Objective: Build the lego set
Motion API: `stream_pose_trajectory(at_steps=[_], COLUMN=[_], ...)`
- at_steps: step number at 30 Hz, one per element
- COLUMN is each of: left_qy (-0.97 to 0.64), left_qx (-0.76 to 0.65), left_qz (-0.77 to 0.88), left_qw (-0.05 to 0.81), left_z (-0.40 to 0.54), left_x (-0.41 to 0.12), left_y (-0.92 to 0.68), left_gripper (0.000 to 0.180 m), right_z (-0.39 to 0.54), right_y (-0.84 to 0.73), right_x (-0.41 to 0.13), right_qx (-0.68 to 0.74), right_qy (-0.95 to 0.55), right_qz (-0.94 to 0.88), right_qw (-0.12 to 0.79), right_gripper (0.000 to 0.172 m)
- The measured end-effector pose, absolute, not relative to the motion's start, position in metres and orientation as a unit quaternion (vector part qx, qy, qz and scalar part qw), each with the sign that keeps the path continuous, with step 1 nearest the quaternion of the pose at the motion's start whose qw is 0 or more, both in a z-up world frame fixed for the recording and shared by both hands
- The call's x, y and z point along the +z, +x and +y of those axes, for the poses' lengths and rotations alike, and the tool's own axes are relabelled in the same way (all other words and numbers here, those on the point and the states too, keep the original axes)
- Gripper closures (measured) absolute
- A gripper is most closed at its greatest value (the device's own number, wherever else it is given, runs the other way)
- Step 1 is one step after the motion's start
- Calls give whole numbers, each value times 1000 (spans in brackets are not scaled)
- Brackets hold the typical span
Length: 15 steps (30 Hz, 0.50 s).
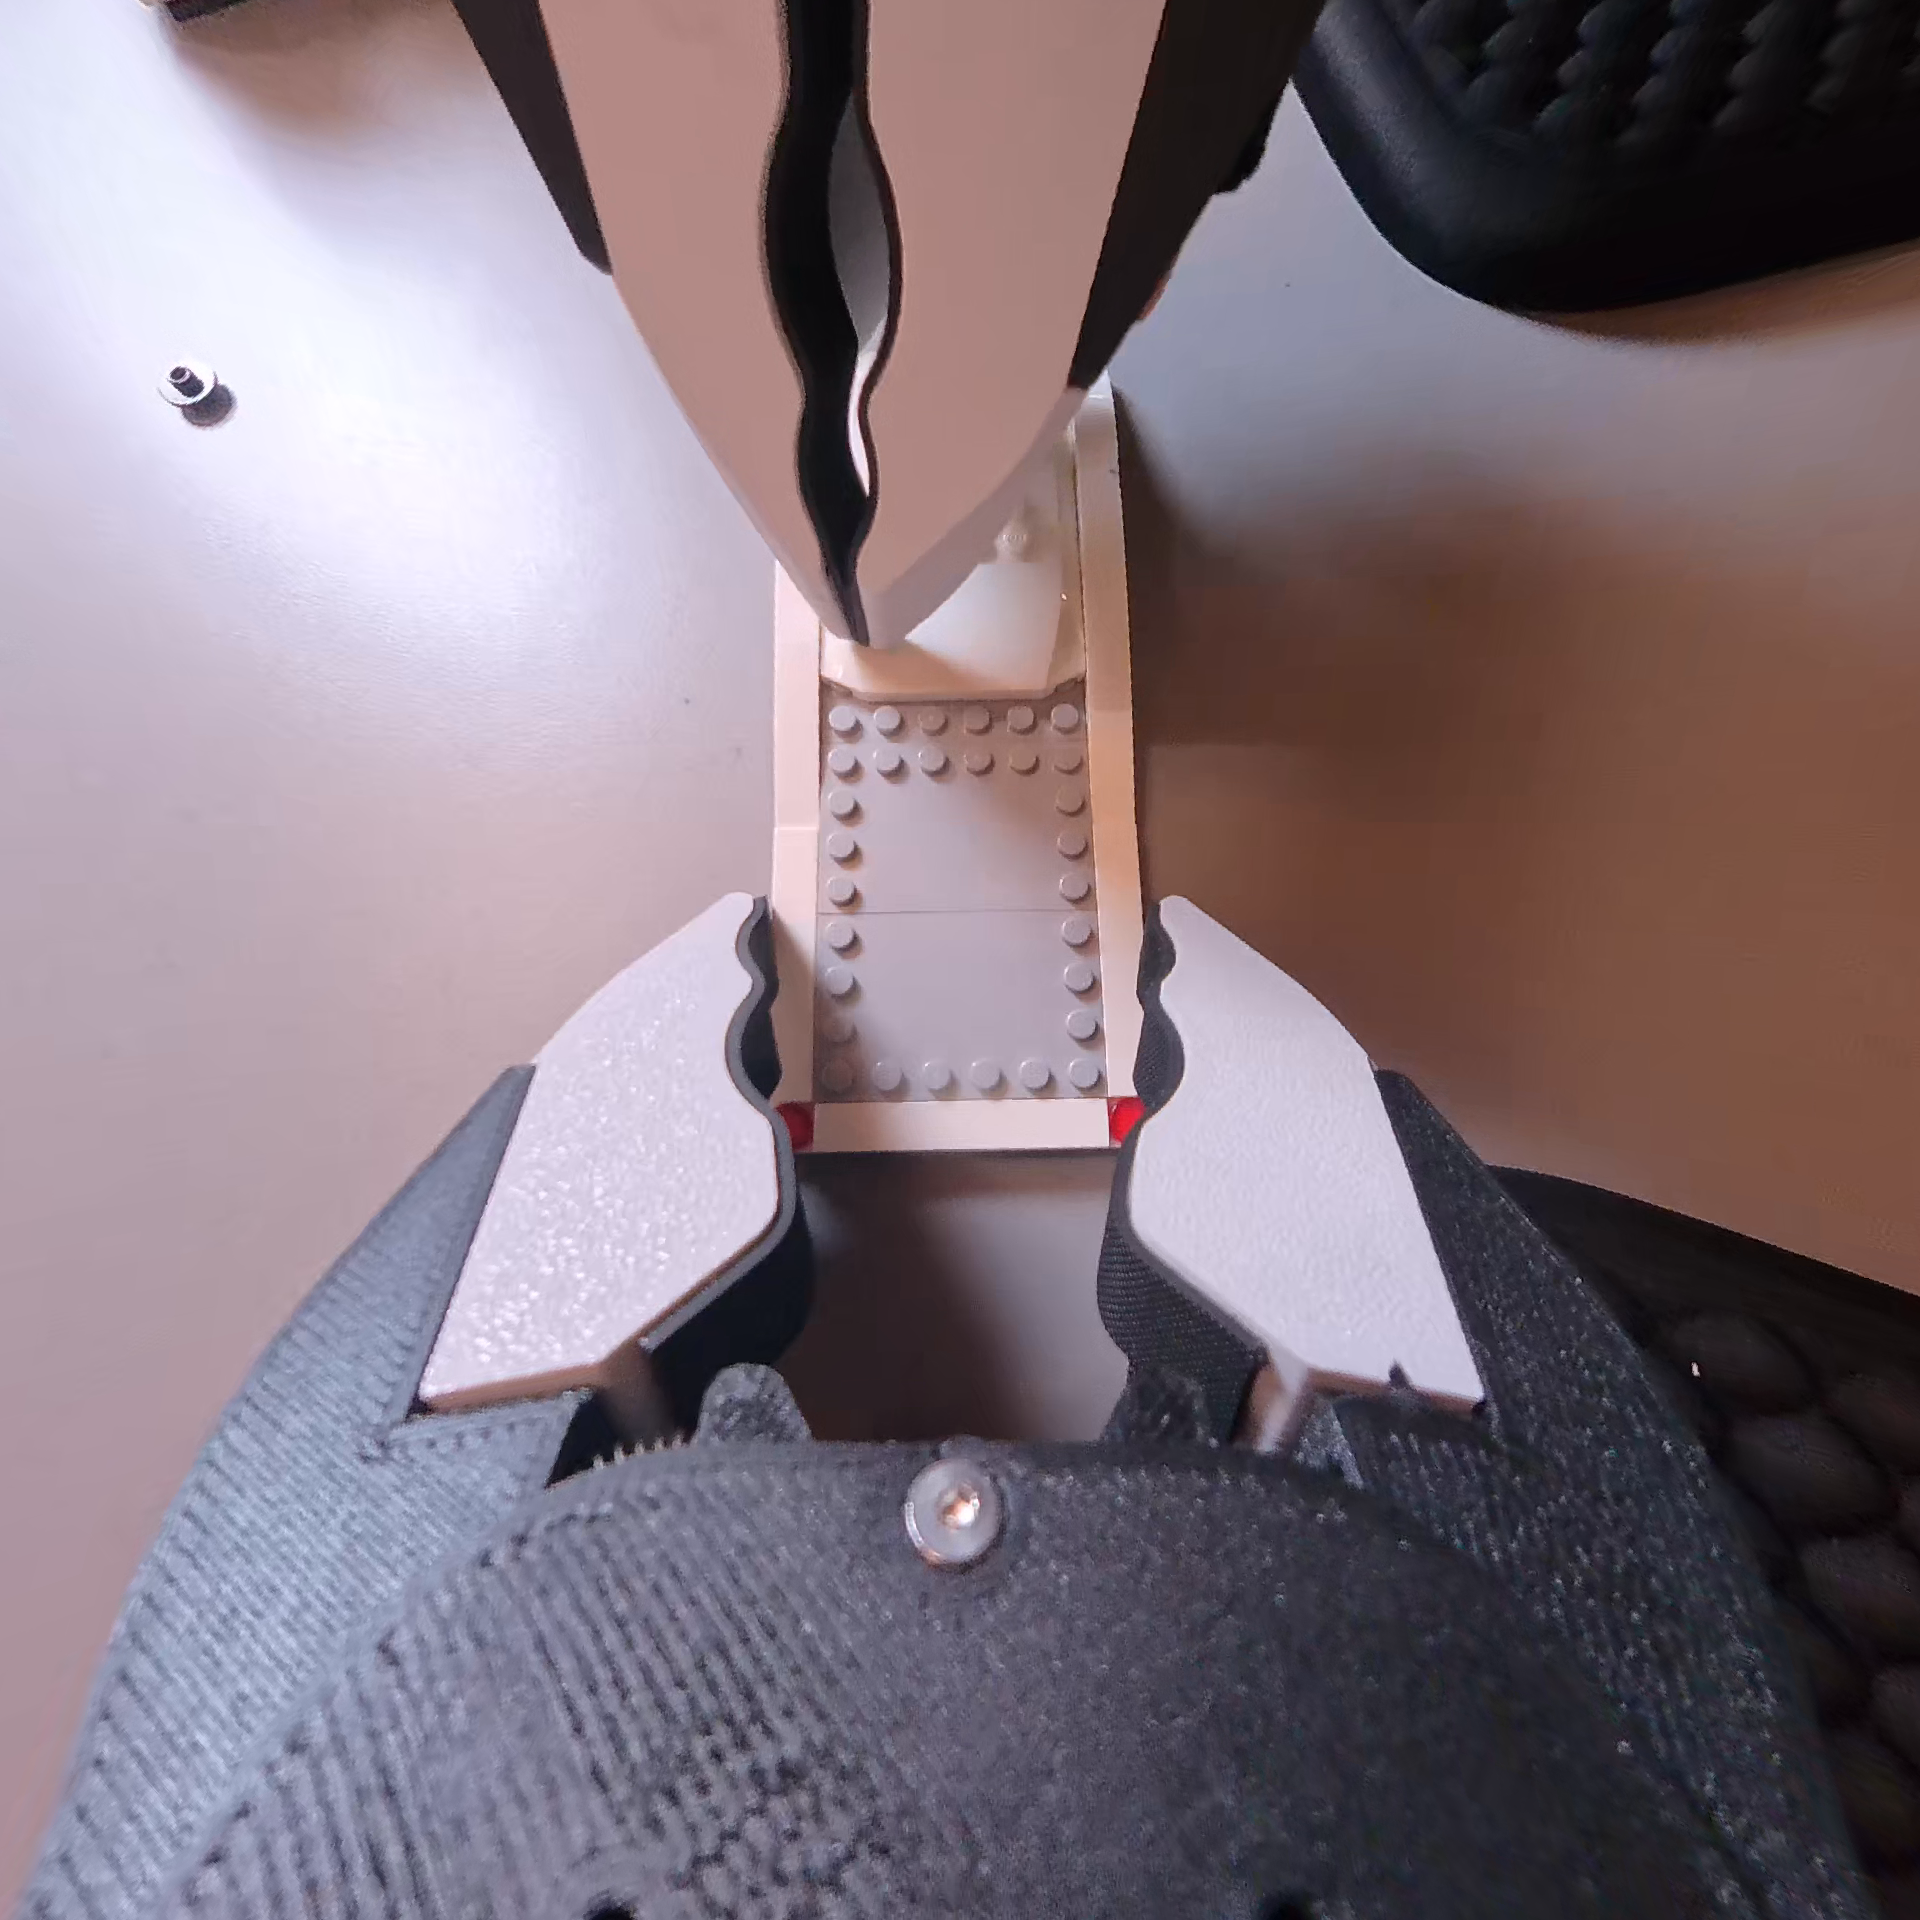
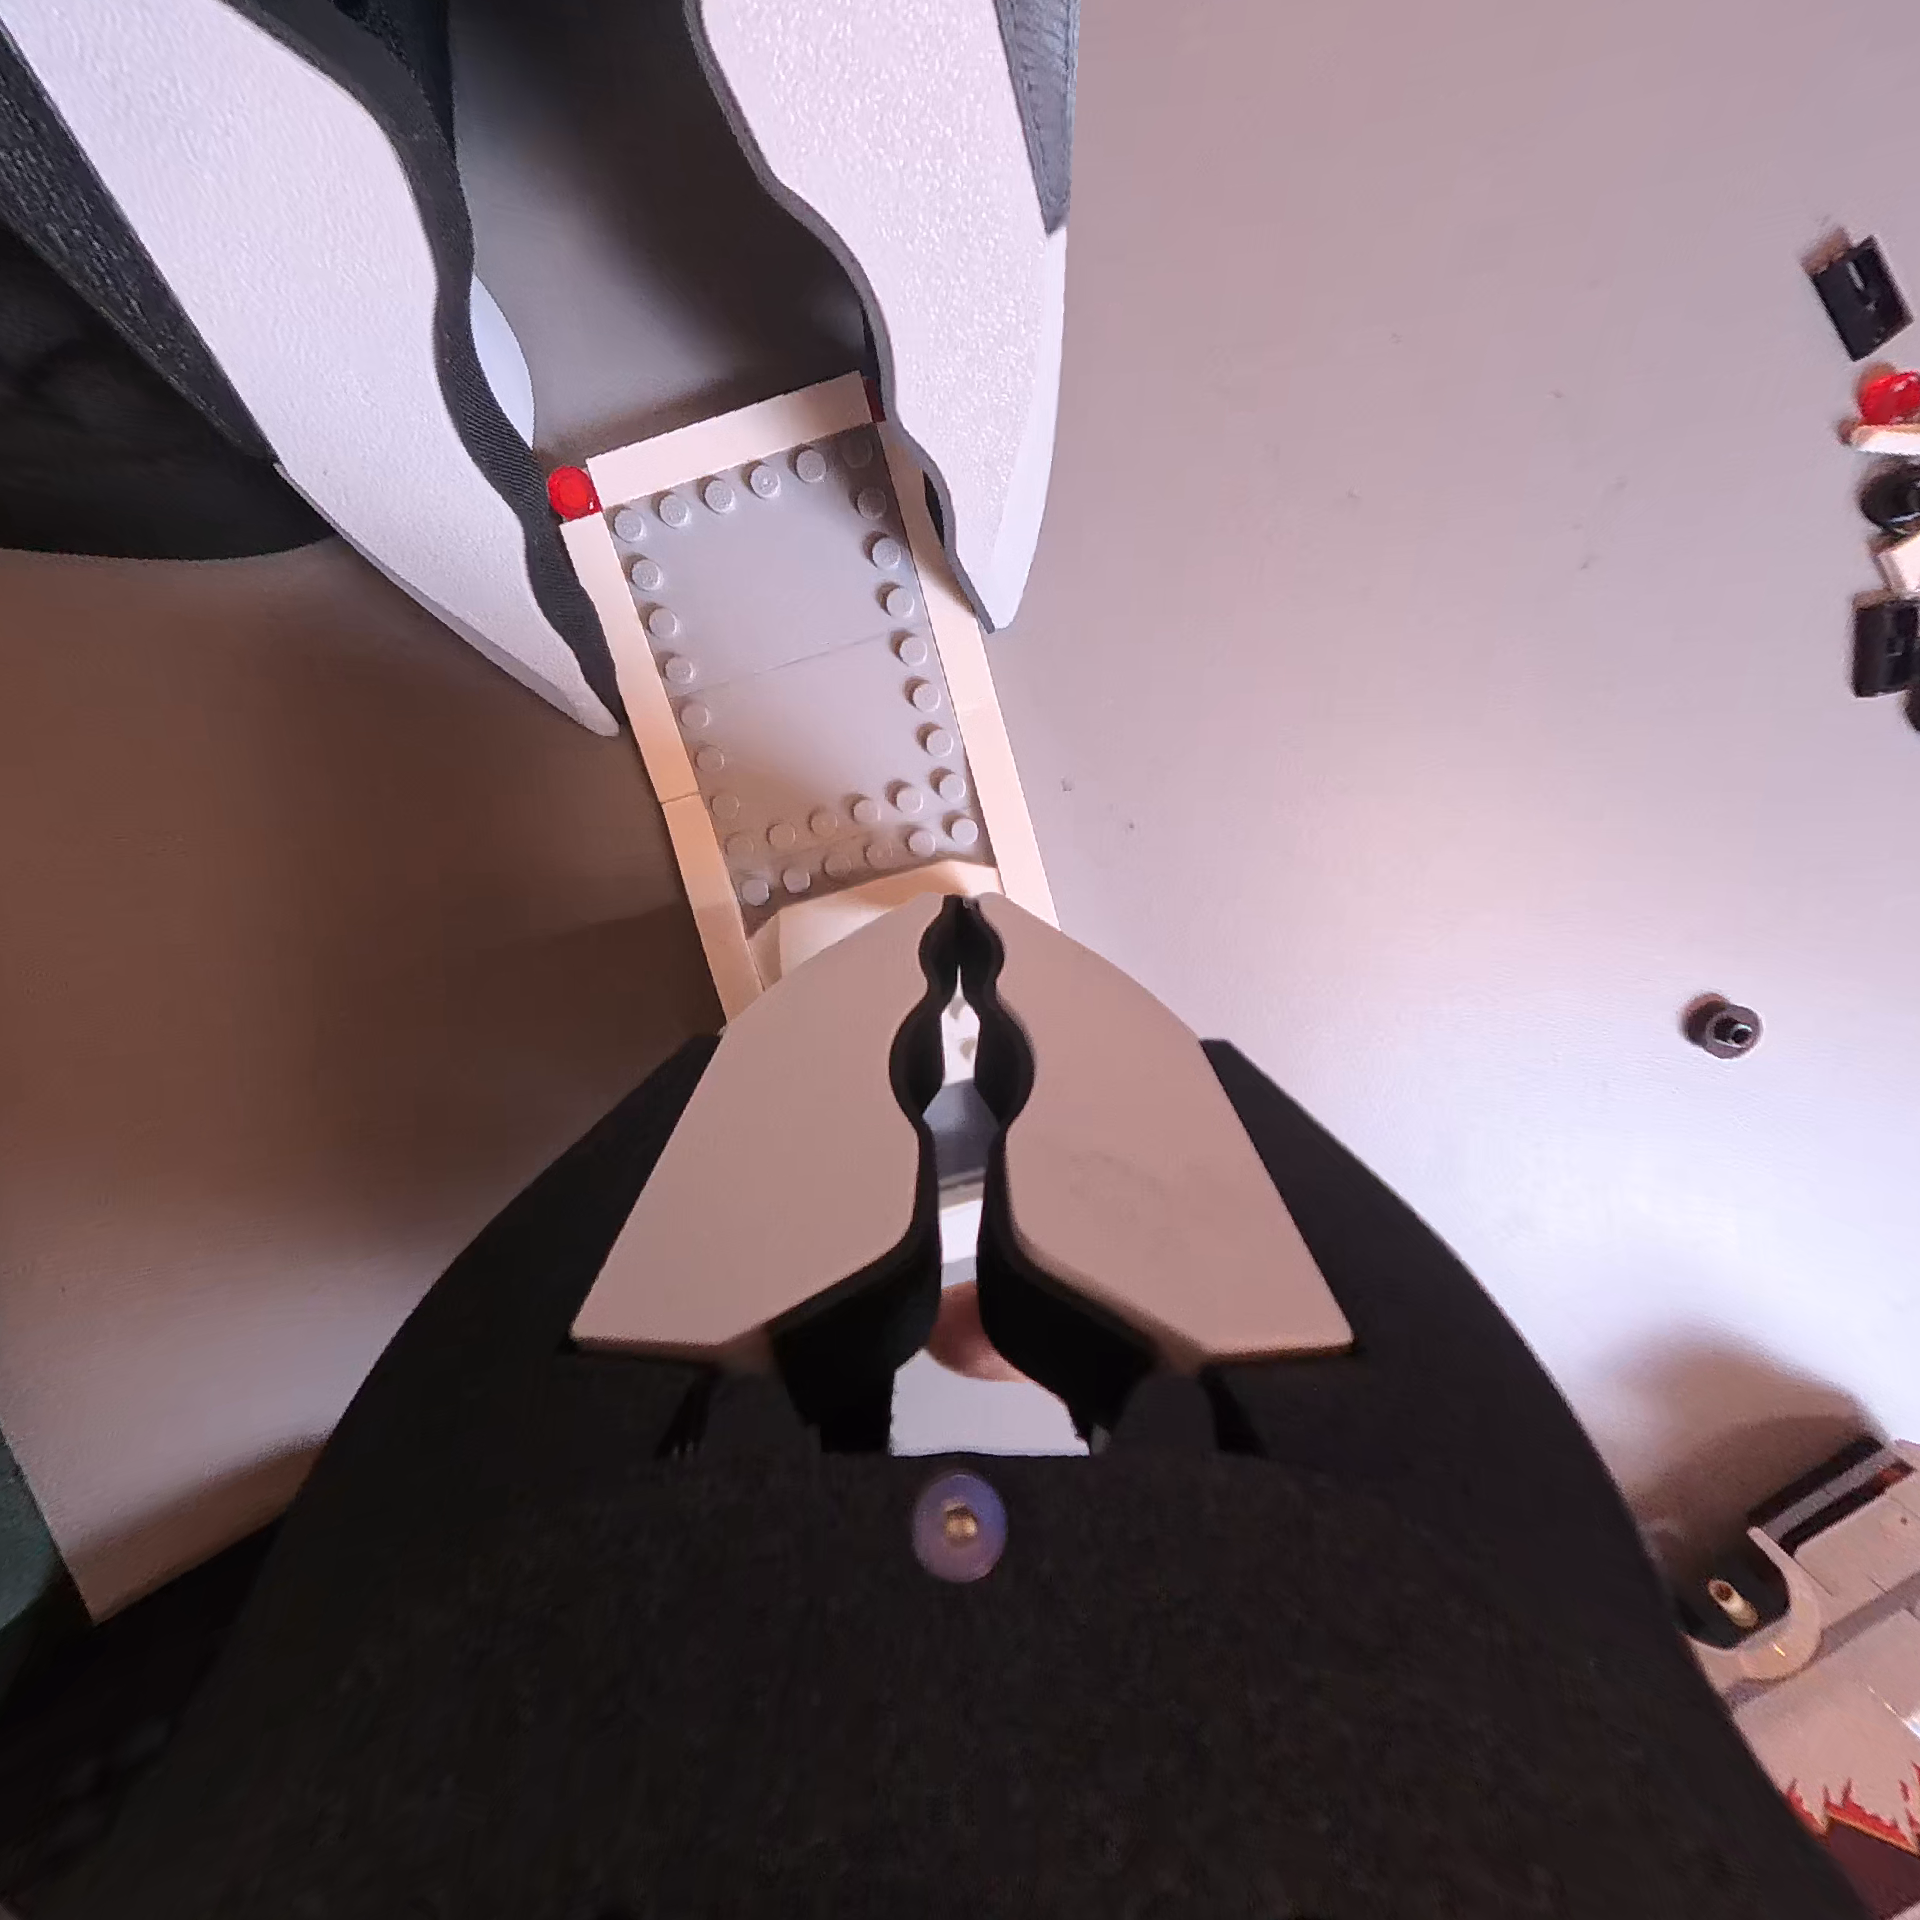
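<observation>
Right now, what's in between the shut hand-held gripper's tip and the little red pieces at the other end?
The grey studded plate of the white brick build, framed by white walls. Both wrist views show it.

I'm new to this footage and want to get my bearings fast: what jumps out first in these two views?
A long white brick-built tray with a grey studded floor lies on the pale table. The left gripper straddles its near end, where the red corner pieces sit, fingers against its side walls. The right gripper, jaws shut, rests its tips on the white piece at the opposite end; small loose parts lie at the right wrist view's right edge.
</observation>
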<state>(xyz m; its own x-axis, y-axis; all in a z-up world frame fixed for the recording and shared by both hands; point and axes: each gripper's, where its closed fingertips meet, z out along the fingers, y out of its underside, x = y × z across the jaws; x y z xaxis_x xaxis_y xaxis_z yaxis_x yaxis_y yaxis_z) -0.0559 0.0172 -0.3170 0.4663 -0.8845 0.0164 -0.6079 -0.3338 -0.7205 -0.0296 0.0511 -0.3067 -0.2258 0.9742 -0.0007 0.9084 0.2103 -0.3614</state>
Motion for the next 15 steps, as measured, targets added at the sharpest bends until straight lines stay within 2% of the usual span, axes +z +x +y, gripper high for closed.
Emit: stream_pose_trajectory(at_steps=[5, 7, 10, 12, 15], left_qy=[-789, -785, -768, -753, -718], left_qx=[-208, -207, -195, -176, -134], left_qz=[473, 478, 498, 517, 555], left_qw=[332, 336, 353, 367, 399], left_z=[17, 18, 18, 19, 20], left_x=[-317, -316, -314, -312, -306], left_y=[-56, -56, -54, -54, -51], left_gripper=[113, 113, 113, 113, 113], right_z=[56, 60, 63, 59, 52], right_y=[-38, -31, 4, 19, 24], right_x=[-292, -274, -285, -298, -312], right_qx=[228, 278, 252, 223, 188], right_qy=[-604, -604, -600, -583, -552], right_qz=[-738, -714, -731, -753, -786], right_qw=[194, 220, 207, 206, 206], right_gripper=[172, 133, 93, 79, 72])
